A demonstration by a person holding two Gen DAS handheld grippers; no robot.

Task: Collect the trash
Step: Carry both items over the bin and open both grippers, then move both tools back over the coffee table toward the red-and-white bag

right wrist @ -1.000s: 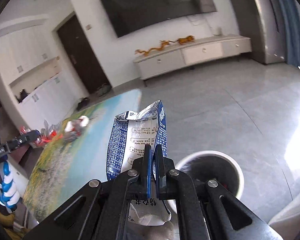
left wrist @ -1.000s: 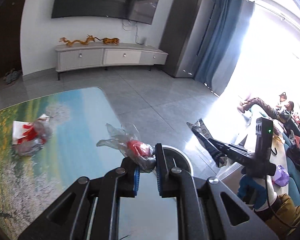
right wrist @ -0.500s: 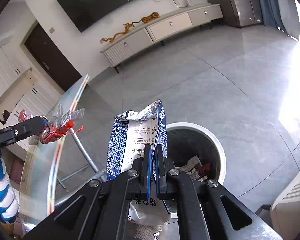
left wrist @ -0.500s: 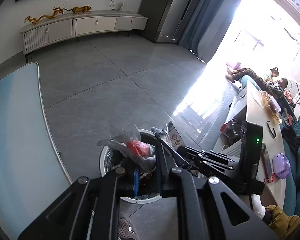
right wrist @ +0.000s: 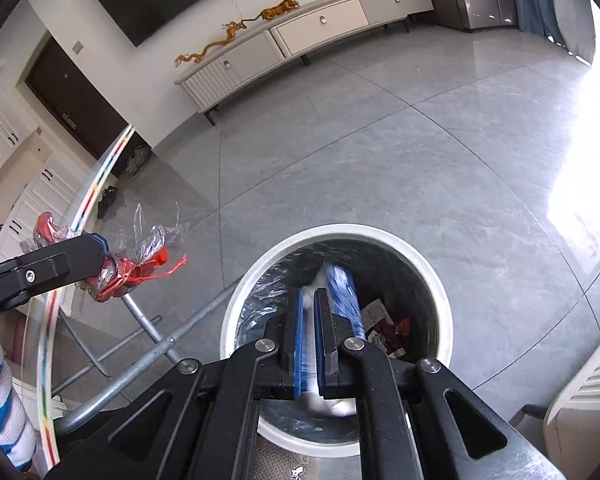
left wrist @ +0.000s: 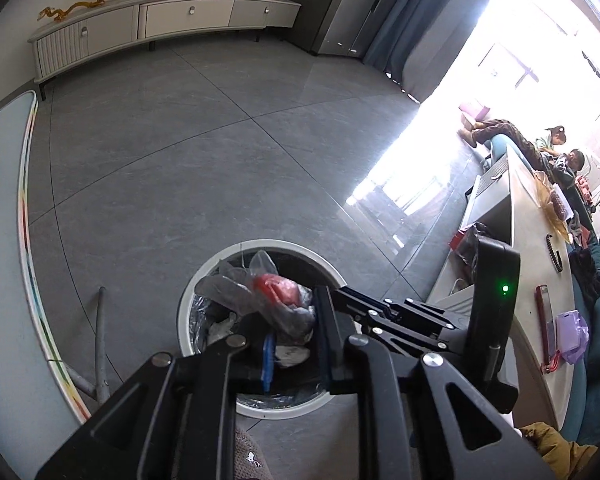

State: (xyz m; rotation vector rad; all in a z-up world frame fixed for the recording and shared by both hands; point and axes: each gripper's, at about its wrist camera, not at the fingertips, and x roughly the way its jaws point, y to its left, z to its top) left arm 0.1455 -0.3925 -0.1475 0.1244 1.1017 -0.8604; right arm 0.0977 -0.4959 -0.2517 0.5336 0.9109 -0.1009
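A round white-rimmed trash bin (left wrist: 204,280) (right wrist: 432,272) stands on the grey floor right under both grippers. My left gripper (left wrist: 296,332) has its jaws spread over the bin, and a crumpled clear plastic wrapper with red inside (left wrist: 276,296) lies between them against the right finger. In the right wrist view the same wrapper (right wrist: 136,260) hangs at the left gripper's tip. My right gripper (right wrist: 309,320) is open a little, and the blue and white snack bag (right wrist: 342,292) is blurred, dropping inside the bin.
A glass table with a coloured edge (left wrist: 4,240) (right wrist: 48,320) on metal legs (right wrist: 156,340) sits left of the bin. A low table (left wrist: 536,264) with small items is at the right. A TV cabinet (left wrist: 160,16) stands against the far wall.
Both grippers moved from the table to over the bin. My right gripper opened and let go of the snack bag, which falls into the bin. My left jaws have spread apart.
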